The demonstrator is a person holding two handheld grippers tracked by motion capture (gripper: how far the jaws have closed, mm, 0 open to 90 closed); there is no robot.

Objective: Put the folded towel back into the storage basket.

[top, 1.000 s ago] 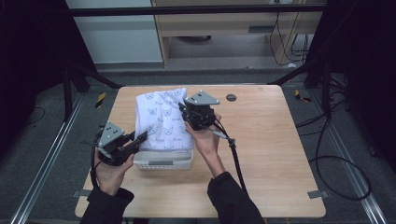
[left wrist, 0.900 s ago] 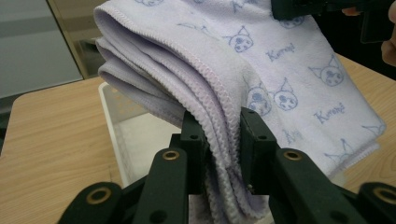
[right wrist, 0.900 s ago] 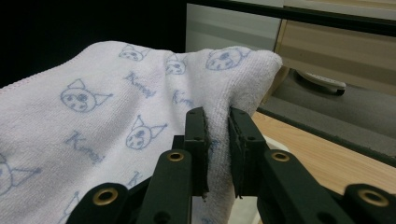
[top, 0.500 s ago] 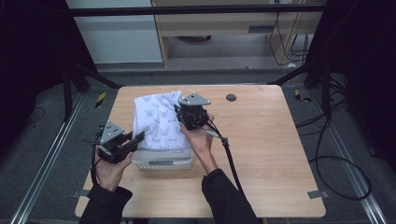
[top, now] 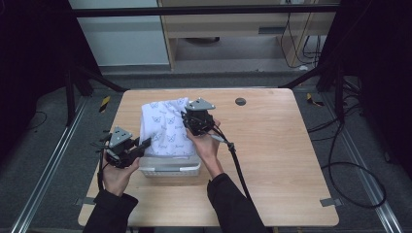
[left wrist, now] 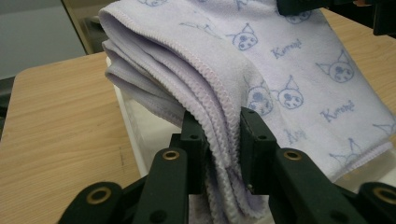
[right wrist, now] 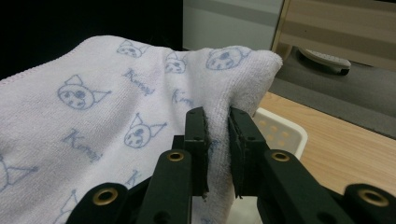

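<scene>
A pale lilac towel (top: 167, 127) printed with cat faces is held up over a white plastic basket (top: 171, 166) on the wooden table. My left gripper (top: 142, 144) is shut on the towel's folded lower-left edge (left wrist: 224, 135) beside the basket's left end. My right gripper (top: 188, 119) is shut on the towel's upper right corner (right wrist: 218, 116), raised above the basket. In the right gripper view the basket's white perforated rim (right wrist: 285, 130) lies just behind the pinched cloth. In the left gripper view the towel (left wrist: 289, 70) drapes away in several layers.
The wooden table (top: 282, 145) has bare surface to the right of the basket, with a round cable grommet (top: 240, 101) near its far edge. The right gripper's cable (top: 238, 165) trails toward the front edge. Dark frame posts and cables stand around the table.
The right gripper has shifted slightly left and nearer with its towel corner, so the towel bunches narrower. The left gripper has stayed by the basket's left end.
</scene>
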